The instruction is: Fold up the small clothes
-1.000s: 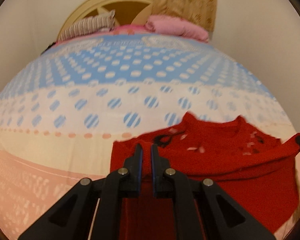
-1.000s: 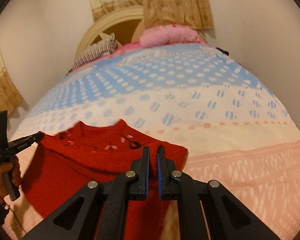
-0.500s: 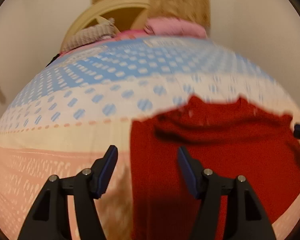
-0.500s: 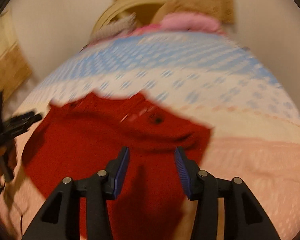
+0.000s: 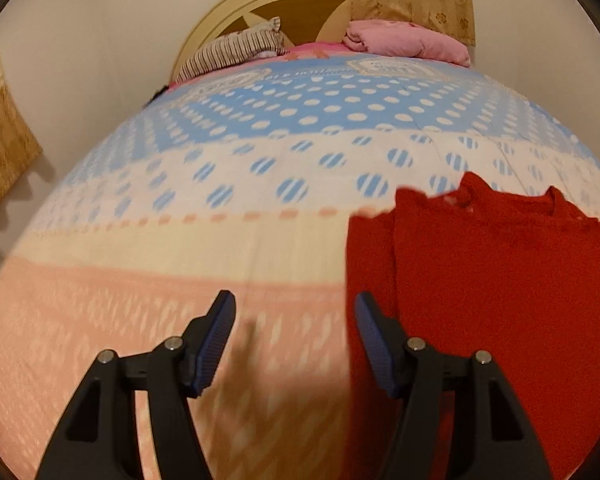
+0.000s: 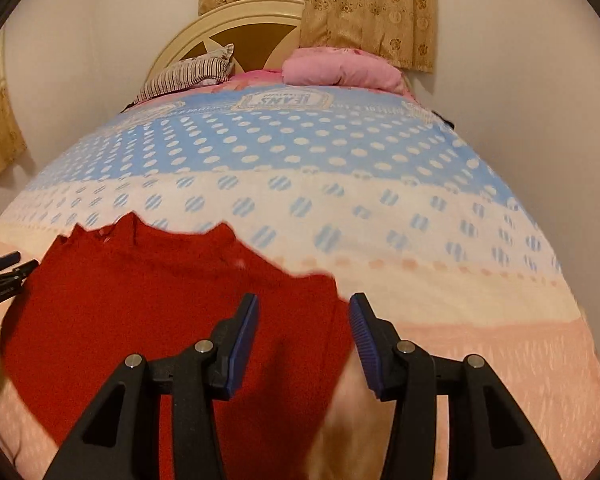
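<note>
Red knit sweater [image 6: 148, 320] lies flat on the bed [image 6: 480, 360], neck toward the pillows. Left gripper [image 5: 294, 340] spread wide, nothing between its pads, sitting over bare bedspread just beside the sweater's left edge. Right gripper [image 6: 302, 344] partly spread, empty, straddling the sweater's right edge, not pinching it. Step in hand looks like regrasping for the next fold. To do it well: bring both grippers onto matching edge points, pinch only the layers meant to move, lift low and evenly, and keep the edges aligned so the knit doesn't bunch.
</note>
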`<act>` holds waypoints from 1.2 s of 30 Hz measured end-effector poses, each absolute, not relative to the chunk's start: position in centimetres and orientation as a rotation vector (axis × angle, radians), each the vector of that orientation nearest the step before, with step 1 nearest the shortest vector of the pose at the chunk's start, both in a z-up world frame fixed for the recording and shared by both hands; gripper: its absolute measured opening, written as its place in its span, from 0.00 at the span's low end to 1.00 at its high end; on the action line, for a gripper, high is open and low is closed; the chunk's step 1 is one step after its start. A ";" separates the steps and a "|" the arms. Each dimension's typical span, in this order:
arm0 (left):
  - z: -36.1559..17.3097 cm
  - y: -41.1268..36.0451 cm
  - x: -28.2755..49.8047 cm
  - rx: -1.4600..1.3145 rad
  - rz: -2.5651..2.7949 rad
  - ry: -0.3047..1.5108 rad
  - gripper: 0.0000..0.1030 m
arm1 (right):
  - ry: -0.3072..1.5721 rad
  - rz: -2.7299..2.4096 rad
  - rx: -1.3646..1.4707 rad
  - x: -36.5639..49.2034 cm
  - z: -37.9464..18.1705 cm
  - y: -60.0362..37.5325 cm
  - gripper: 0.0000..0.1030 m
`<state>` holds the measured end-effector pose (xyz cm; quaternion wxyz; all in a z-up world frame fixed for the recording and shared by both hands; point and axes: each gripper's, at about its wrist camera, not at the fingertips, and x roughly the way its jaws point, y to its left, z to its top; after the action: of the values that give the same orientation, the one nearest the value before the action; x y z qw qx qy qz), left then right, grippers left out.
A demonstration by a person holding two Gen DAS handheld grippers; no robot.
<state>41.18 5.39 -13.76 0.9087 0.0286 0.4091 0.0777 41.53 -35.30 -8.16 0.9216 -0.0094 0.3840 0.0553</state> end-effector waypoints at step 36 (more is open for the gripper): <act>-16.5 6.5 33.3 -0.048 0.082 0.895 0.81 | 0.839 0.243 -0.151 31.0 -11.1 -25.6 0.49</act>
<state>33.27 6.51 -16.48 0.9004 -0.0230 0.4326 0.0398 30.95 -25.57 -11.09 0.9033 -0.0729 0.4061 0.1178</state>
